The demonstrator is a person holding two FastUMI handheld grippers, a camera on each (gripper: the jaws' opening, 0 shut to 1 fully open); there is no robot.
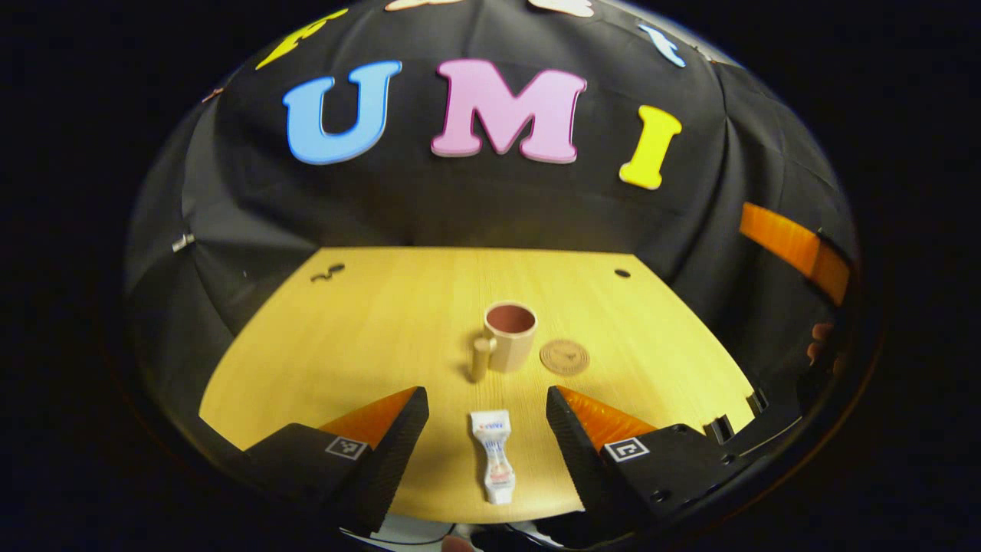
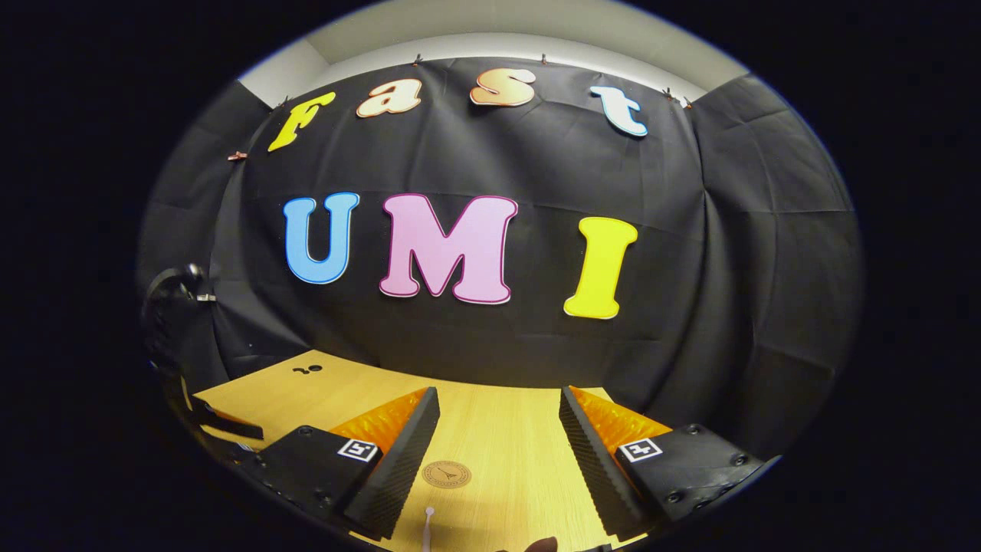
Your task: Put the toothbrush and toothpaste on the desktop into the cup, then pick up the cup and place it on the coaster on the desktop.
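In the left gripper view a brown-pink cup (image 1: 509, 334) with a handle toward me stands upright mid-table. A round wooden coaster (image 1: 564, 357) lies just right of it. A white toothpaste tube (image 1: 493, 455) lies lengthwise near the front edge, between the spread fingers of my left gripper (image 1: 487, 406), which is open and hovering above it. In the right gripper view my right gripper (image 2: 498, 429) is open over the table, the coaster (image 2: 447, 474) below its left finger. A thin white toothbrush tip (image 2: 428, 527) shows at the bottom edge.
The yellow wooden table (image 1: 368, 330) has a small hole (image 1: 622, 273) at the back right and a dark mark (image 1: 328, 271) at the back left. The other gripper (image 1: 797, 249) with a hand shows at the far right of the left gripper view.
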